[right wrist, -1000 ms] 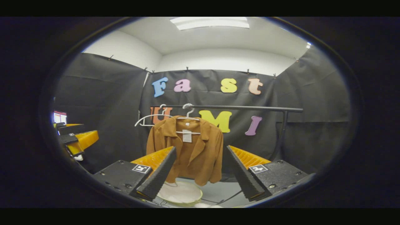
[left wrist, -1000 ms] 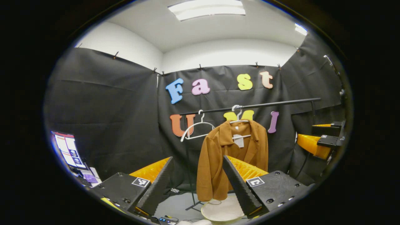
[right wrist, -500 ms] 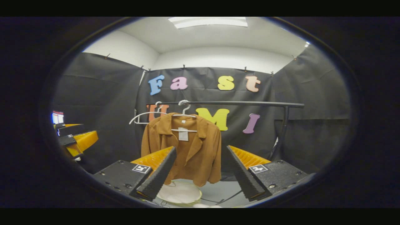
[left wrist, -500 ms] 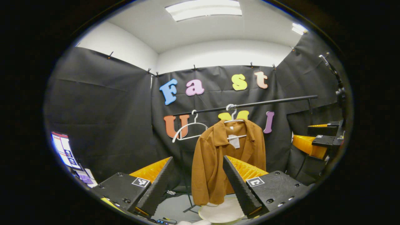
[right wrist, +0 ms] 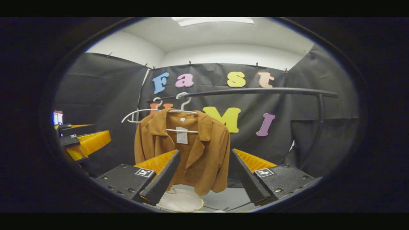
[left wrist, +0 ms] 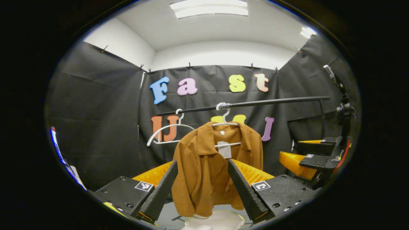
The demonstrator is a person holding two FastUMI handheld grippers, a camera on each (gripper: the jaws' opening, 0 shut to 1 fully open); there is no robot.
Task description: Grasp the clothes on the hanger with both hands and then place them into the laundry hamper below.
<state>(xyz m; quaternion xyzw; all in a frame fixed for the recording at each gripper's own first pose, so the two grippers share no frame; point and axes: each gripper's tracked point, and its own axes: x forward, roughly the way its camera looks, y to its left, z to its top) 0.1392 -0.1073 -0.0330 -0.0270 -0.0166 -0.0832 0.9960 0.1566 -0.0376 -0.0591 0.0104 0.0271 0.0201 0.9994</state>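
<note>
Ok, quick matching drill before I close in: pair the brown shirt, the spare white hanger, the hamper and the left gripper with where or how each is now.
1. brown shirt
2. spare white hanger
3. hamper
4. left gripper

A. bare on the rail
B. open, holding nothing
C. on a hanger, collar up
D. on the floor under the shirt

Pairs: 1-C, 2-A, 3-D, 4-B

Left gripper jaws spread wide; right gripper likewise.

Brown matt cloth jacket on a white smooth plastic hanger; black, faintly glossy metal rail, upper centre.
</note>
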